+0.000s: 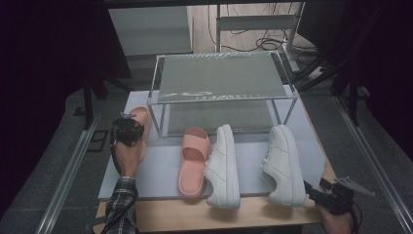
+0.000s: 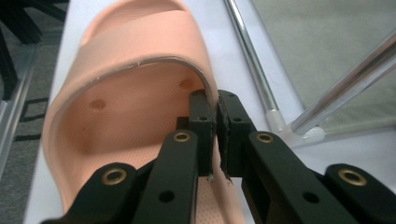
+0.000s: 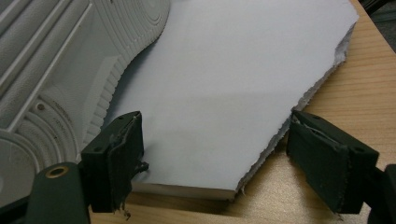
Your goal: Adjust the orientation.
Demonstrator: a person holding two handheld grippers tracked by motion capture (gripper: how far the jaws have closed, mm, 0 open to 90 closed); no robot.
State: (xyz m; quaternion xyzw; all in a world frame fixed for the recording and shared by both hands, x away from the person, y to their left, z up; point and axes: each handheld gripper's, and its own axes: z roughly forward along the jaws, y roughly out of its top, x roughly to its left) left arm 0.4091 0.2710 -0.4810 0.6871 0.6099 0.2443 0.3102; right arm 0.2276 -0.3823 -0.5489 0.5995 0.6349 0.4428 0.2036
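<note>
1. The right gripper (image 1: pixel 311 190) hovers low at the near right corner of the counter (image 1: pixel 253 214), its jaws spread wide with nothing between them, just right of the heel of the right white sneaker (image 1: pixel 284 163).
2. The left white sneaker (image 1: pixel 223 165) lies left of that sneaker, on the grey mat (image 1: pixel 160 170), beside a pink slide (image 1: pixel 194 161) that touches its left side.
3. The left gripper (image 1: pixel 127 130) sits farther back at the left of the mat, clamped on the edge of the strap of the second pink slide (image 2: pixel 135 70); in the left gripper view its jaws pinch that thin rim.
4. The held slide lies on the mat, just left of the front leg of the wire shoe rack (image 1: pixel 224 78).
5. The rack stands at the back of the mat, behind all four shoes.
</note>
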